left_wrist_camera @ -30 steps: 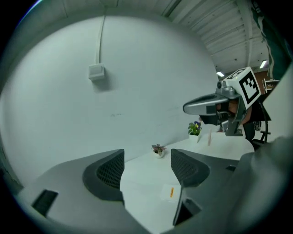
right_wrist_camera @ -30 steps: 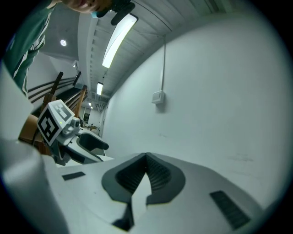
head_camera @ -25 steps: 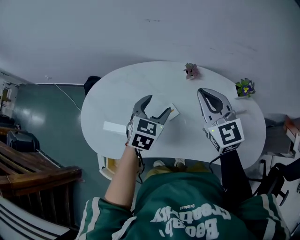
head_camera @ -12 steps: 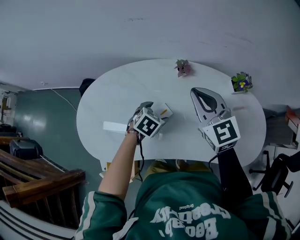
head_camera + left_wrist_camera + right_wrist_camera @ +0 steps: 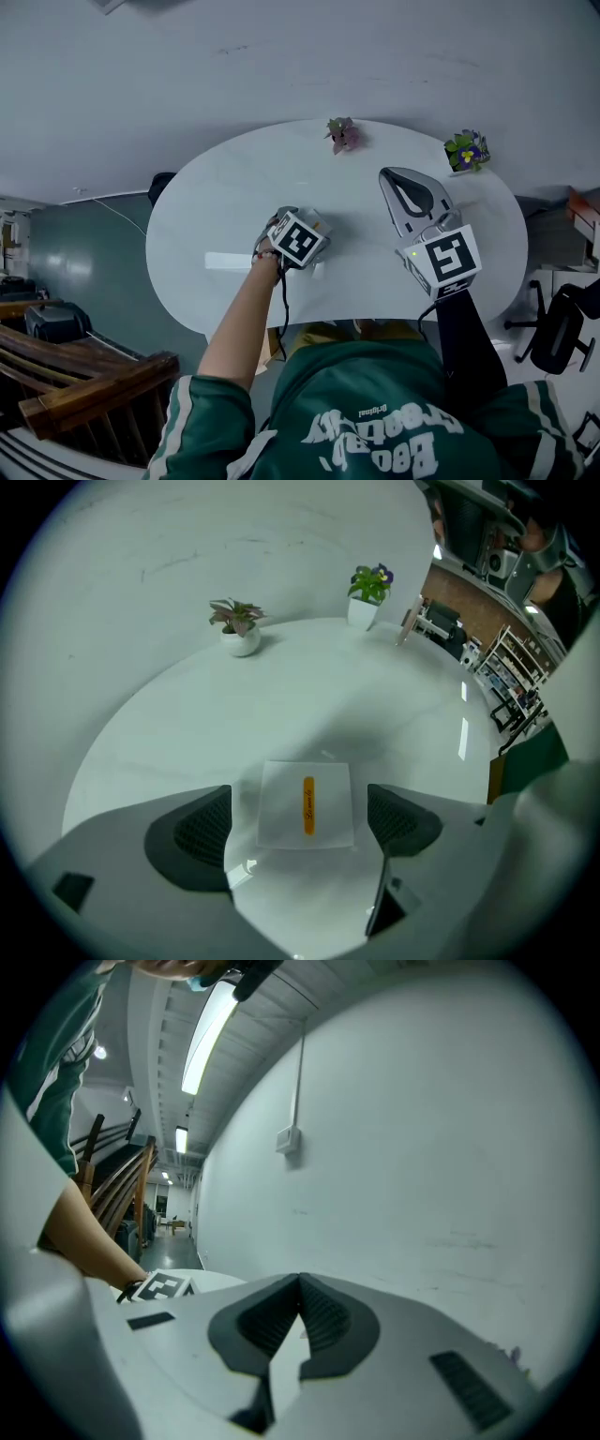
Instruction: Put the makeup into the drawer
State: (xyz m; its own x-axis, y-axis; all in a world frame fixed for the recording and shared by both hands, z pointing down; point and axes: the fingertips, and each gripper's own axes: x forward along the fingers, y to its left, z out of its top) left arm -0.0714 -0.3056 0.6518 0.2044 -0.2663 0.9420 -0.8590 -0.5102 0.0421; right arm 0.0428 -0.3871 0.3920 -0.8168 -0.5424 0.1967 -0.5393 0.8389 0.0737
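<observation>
White makeup packet (image 5: pixel 306 799) is lying ungripped between the left gripper's (image 5: pixel 298 817) just-spread jaws, right gripper (image 5: pixel 300 1321) idling pressed together, stowing not yet starting.

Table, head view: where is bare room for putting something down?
Free: the wide left part of the table, behind the white strip; also between the pink plant and the box. Crowded: front middle, where the left gripper straddles the box, right gripper beside.
</observation>
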